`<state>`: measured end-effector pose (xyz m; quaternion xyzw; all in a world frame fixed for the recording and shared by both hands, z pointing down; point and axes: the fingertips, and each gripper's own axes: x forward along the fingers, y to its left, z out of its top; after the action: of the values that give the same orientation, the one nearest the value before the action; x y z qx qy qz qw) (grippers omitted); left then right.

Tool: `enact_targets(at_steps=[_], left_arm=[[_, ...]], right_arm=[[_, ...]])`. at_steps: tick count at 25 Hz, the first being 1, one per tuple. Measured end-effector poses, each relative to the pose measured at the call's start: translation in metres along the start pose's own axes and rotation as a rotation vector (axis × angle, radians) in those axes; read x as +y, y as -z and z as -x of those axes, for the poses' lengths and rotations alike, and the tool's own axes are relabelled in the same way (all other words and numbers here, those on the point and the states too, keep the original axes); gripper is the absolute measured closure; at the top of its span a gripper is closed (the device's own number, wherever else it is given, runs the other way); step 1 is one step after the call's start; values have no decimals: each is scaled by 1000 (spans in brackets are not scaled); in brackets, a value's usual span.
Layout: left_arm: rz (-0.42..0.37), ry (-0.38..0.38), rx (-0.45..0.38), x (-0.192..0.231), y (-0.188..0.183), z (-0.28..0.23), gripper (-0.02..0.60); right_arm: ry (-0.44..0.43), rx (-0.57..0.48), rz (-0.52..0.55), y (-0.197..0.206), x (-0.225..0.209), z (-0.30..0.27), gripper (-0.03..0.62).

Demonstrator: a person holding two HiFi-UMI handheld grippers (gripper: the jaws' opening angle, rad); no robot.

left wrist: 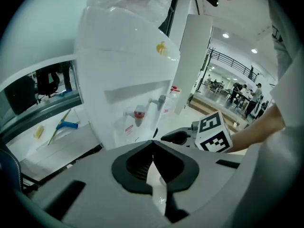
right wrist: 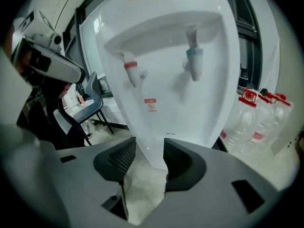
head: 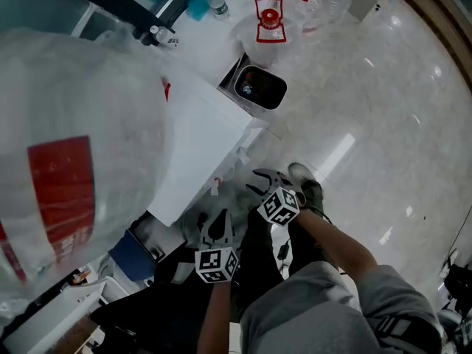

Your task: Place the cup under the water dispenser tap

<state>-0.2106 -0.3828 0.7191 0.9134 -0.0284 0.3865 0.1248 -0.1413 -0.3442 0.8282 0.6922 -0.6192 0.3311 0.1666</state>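
Nearest the head camera, an inverted water bottle (head: 74, 124) with a red label fills the left side. It is seated on the white water dispenser (head: 203, 135).

Taps: both project from the recessed front panel, long axes running outward and spouts turned down. In the right gripper view the red tap (right wrist: 132, 72) is on the left and the blue tap (right wrist: 194, 61) on the right. The panel below them is plain white with one small red sticker (right wrist: 150, 103).

Cup: not identifiable in any view.

Left gripper (left wrist: 152, 144): jaw tips together. A pale sliver shows in the gap behind them; its nature cannot be told.

Right gripper (right wrist: 149, 144): jaws apart, gripping nothing. The dispenser body and speckled floor (right wrist: 142, 189) are visible through the gap. It faces the panel squarely, with nothing between.

Surroundings: a bin with a dark liner (head: 259, 87) stands against the dispenser's far side. Empty bottles with red caps (right wrist: 249, 115) stand beyond it. A chair (right wrist: 88, 110) stands on the opposite side.
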Motion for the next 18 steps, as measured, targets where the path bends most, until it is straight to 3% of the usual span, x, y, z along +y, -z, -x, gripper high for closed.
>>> enact_targets(at_steps=[9, 18], left_arm=[[40, -9, -102, -46, -63, 25, 572], [-13, -16, -250, -88, -143, 76, 572]], right_arm=[[2, -113, 1, -70, -19, 110, 523], [-14, -308, 0, -170, -15, 217, 560]])
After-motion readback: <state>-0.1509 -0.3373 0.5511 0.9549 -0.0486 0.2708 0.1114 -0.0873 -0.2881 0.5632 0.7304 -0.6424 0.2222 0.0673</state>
